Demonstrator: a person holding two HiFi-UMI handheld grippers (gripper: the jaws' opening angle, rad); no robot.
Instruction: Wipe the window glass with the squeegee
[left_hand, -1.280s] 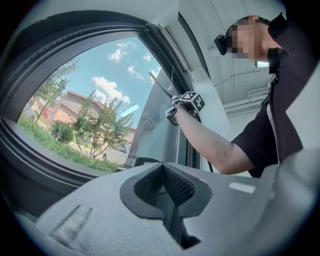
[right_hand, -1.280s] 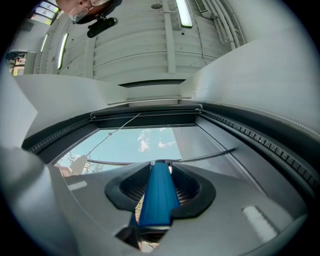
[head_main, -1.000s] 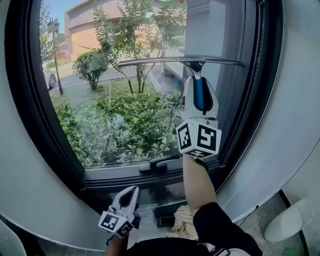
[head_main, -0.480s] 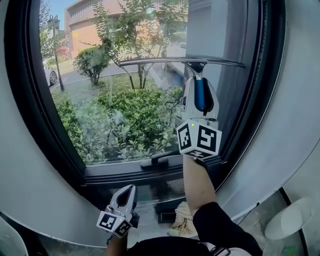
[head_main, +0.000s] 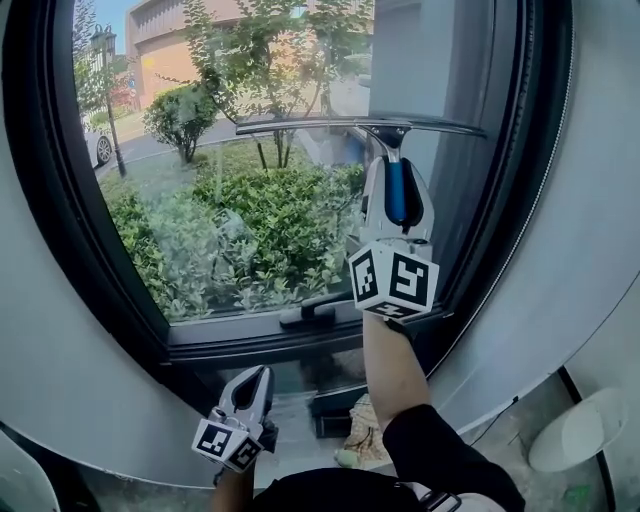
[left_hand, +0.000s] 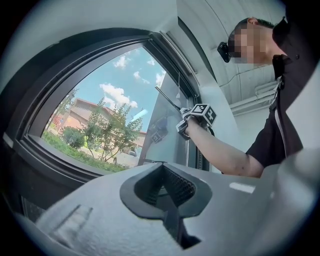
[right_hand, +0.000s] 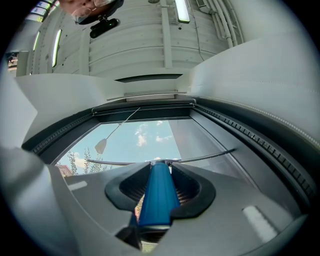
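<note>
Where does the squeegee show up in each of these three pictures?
Head view: squeegee upper centre, blade across the glass.
Left gripper view: small, at centre, the blade a thin dark line against the glass.
Right gripper view: bottom centre, blue handle between the jaws.
Shared landmark: the dark window frame.

Bright daylight through window glass; interior frame dark. Strong fisheye bending at edges; near gripper bodies blurred.
</note>
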